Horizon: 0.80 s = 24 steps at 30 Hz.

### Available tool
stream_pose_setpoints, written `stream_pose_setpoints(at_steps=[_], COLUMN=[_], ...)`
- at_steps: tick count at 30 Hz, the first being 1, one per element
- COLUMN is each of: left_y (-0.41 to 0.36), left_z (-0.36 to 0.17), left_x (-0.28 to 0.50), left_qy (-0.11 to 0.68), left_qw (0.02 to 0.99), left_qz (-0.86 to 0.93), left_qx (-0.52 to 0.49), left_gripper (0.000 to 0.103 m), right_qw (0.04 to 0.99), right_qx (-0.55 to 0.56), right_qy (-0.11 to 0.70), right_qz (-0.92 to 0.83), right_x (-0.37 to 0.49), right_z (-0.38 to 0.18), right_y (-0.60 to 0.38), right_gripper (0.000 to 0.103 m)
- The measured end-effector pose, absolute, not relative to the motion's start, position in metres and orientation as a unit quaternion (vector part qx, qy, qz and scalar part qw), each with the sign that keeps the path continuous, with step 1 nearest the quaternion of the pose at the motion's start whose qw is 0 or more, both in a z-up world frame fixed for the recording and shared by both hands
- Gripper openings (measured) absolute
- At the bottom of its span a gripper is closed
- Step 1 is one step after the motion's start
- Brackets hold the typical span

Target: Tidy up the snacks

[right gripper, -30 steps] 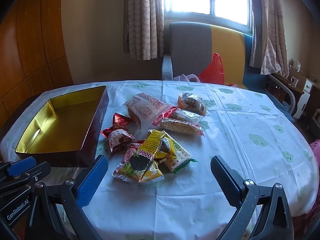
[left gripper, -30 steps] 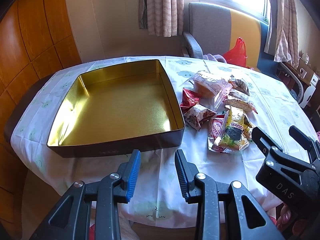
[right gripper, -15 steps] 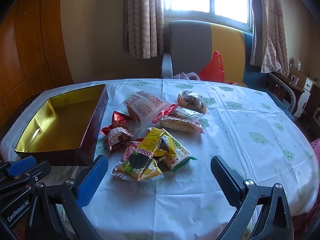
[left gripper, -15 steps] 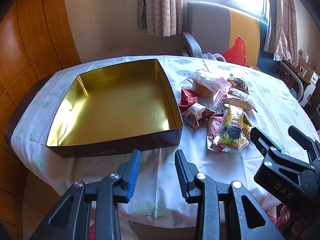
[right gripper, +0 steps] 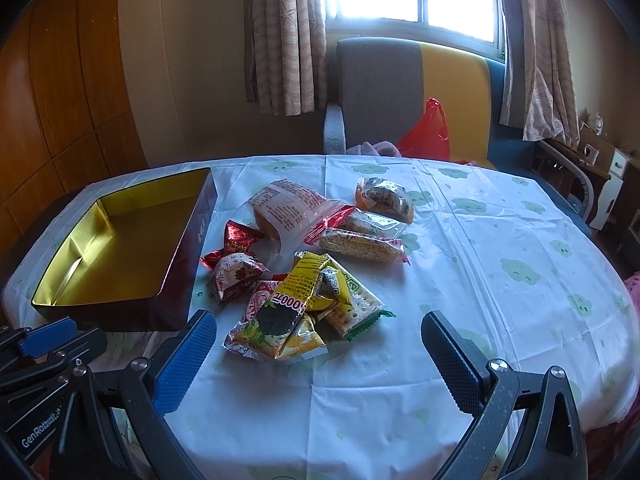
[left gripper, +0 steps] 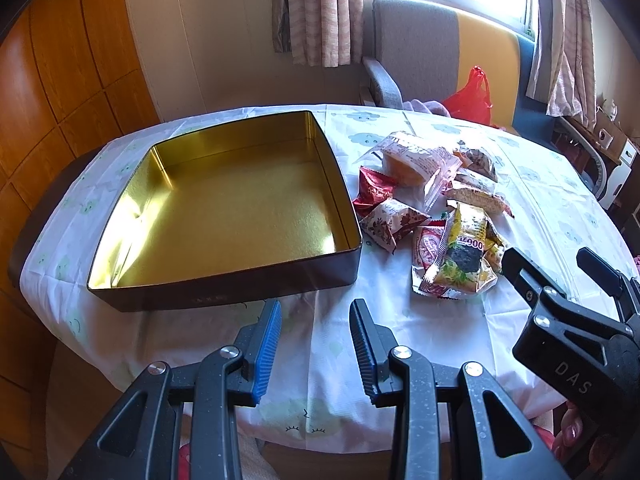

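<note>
Little has shifted since the earlier frames. Left wrist view: the left gripper (left gripper: pixel 314 320) hovers at the table's (left gripper: pixel 560 200) near edge, jaws parted and empty, just before the tin (left gripper: pixel 224 296). Right wrist view: the right gripper (right gripper: pixel 318 330) gapes wide and empty, snacks (right gripper: pixel 304 264) just ahead beside the tin (right gripper: pixel 176 280).

Snack pile (right gripper: pixel 308 276) slightly nearer the right hand-held gripper (right gripper: pixel 320 344).

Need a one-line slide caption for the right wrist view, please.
Right gripper open above a pile of wrapped snacks, with the empty gold tin at left on the cloud-print tablecloth.
</note>
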<state>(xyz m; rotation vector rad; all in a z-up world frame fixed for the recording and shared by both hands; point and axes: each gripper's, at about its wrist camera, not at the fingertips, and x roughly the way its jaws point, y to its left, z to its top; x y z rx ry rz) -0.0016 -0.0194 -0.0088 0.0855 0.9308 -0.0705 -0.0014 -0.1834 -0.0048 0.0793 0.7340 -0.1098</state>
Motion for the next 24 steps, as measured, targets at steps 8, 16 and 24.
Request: stream_pose_setpoints(at_steps=[8, 16, 24], left_y=[-0.022, -0.021, -0.019], left_z=[-0.012, -0.015, -0.034], left_x=[-0.001, 0.001, 0.004], left_qy=[0.453, 0.47, 0.523], left_qw=[0.89, 0.881, 0.842], left_qz=[-0.036, -0.049, -0.124], left_qx=[0.042, 0.031, -0.042], left_gripper=[0.036, 0.036, 0.036], right_qw=[0.93, 0.933, 0.936], right_qx=[0.044, 0.054, 0.085], right_qy=[0.36, 0.354, 0.341], right_qz=[-0.053, -0.038, -0.025], right_x=[-0.002, -0.004, -0.007], right_z=[-0.006, -0.005, -0.005], right_y=[-0.187, -0.188, -0.218], right_gripper=[0.103, 0.103, 0.103])
